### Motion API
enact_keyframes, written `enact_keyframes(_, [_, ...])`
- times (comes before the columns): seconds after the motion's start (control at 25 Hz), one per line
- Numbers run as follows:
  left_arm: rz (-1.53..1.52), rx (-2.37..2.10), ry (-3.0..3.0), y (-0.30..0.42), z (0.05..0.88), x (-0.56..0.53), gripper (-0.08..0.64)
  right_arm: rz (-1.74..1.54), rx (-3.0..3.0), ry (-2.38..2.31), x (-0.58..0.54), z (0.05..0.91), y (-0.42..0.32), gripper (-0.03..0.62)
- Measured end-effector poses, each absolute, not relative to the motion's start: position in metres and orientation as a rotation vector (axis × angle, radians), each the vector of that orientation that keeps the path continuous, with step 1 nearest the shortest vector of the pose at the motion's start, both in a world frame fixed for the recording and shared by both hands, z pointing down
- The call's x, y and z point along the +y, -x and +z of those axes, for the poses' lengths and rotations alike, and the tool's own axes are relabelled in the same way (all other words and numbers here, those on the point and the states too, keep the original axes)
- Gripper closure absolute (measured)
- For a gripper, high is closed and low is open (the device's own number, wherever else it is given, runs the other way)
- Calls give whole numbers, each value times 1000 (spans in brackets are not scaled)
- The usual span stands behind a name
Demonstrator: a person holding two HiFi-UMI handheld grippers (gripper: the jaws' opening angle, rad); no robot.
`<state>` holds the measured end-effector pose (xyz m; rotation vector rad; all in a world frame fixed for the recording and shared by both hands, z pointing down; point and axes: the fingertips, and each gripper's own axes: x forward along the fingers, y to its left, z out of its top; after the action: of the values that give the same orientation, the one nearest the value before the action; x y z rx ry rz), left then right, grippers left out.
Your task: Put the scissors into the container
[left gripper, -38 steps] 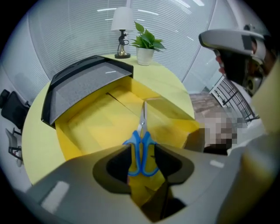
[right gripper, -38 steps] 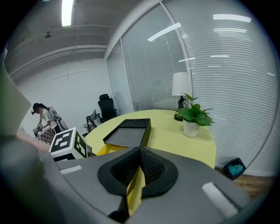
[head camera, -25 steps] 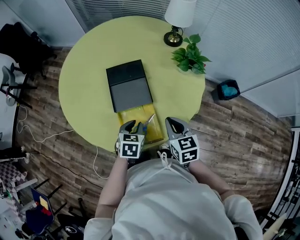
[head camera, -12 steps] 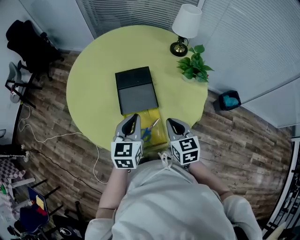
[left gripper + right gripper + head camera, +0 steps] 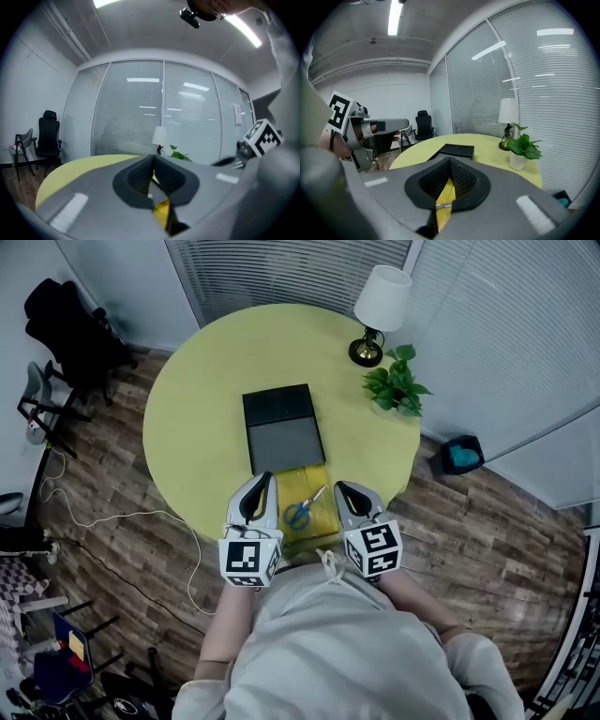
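**Scissors lie in the yellow tray, both tongs closed and empty**

At the far left of the head view a black office chair (image 5: 66,329) stands on the wooden floor (image 5: 487,540). A white cable (image 5: 122,517) trails across the boards toward the round yellow-green table (image 5: 197,381). Near the table's middle sits a dark box (image 5: 281,427), flat and rectangular. A yellow tray (image 5: 319,479) touches its lower edge and reaches the table's near rim.

The left gripper (image 5: 266,478) is at the lower centre-left of the frame, its tip just beside the tray's left edge. Its jaws are pressed fully together with nothing between them. In the left gripper view the ribbed pads meet at the tip, and only a sliver of yellow shows through the slit lower down.

Between the two grippers, the blue-handled scissors (image 5: 302,512) lie flat on the yellow tray and touch neither gripper. Their handles are toward the lower left and their blades point to the upper right.

The right gripper (image 5: 339,486) sits just beside the tray's right edge. Its jaws are likewise together and grip nothing. In the right gripper view the pads meet, and the tray's yellow and a small glint of metal show through the narrow gap beneath them.

At the table's upper right stands a white-shaded lamp (image 5: 380,306), with a potted plant (image 5: 398,390) just below it in the frame. Further right, on the floor, is a dark bin (image 5: 459,454) with blue inside.
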<state>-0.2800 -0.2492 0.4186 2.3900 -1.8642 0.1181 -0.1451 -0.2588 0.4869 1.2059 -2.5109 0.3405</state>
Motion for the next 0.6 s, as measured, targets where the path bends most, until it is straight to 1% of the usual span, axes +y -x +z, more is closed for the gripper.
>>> enact_keyframes(0.2, [190,-1846,-2391,283,426,-248,554,299,-2517,-1177,-254,484,153,592])
enact_keyframes(0.6, [221,-1792,-2399,278,437,-245,554,298,-2486,-1172,-248,490,156,592])
